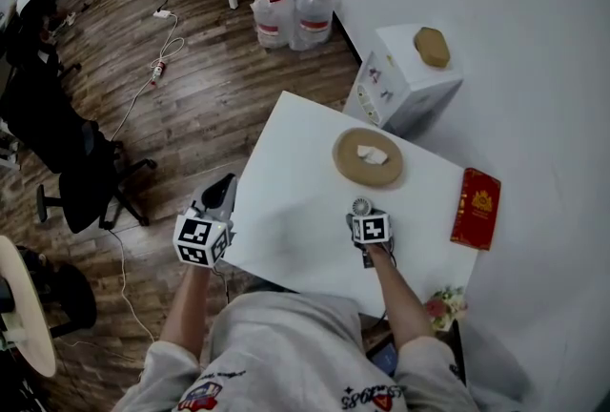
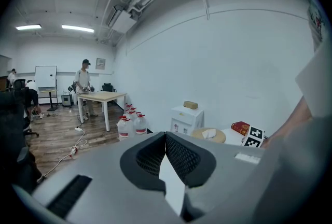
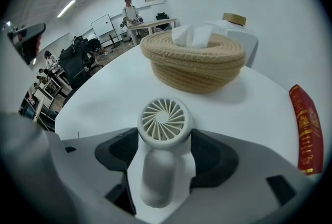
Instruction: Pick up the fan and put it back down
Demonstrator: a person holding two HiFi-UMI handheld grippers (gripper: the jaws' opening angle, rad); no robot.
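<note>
Right gripper (image 3: 166,140) released, jaws wide, fan (image 3: 162,123) between them on table (image 3: 104,98). Basket (image 3: 194,59) at fan's 12 o'clock. Left gripper (image 2: 166,137) clenched, empty.

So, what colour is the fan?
The fan is white, clearest in the right gripper view.

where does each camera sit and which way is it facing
Head view: on the person's head, looking steeply down at the table; left tongs, right tongs and both arms show.
Left gripper view: on the left tongs, looking across the room; its closed jaws and the right arm show.
Right gripper view: on the right tongs, tilted down over the table; its jaws flank the fan.
Shared: the basket shows in all three.
</note>
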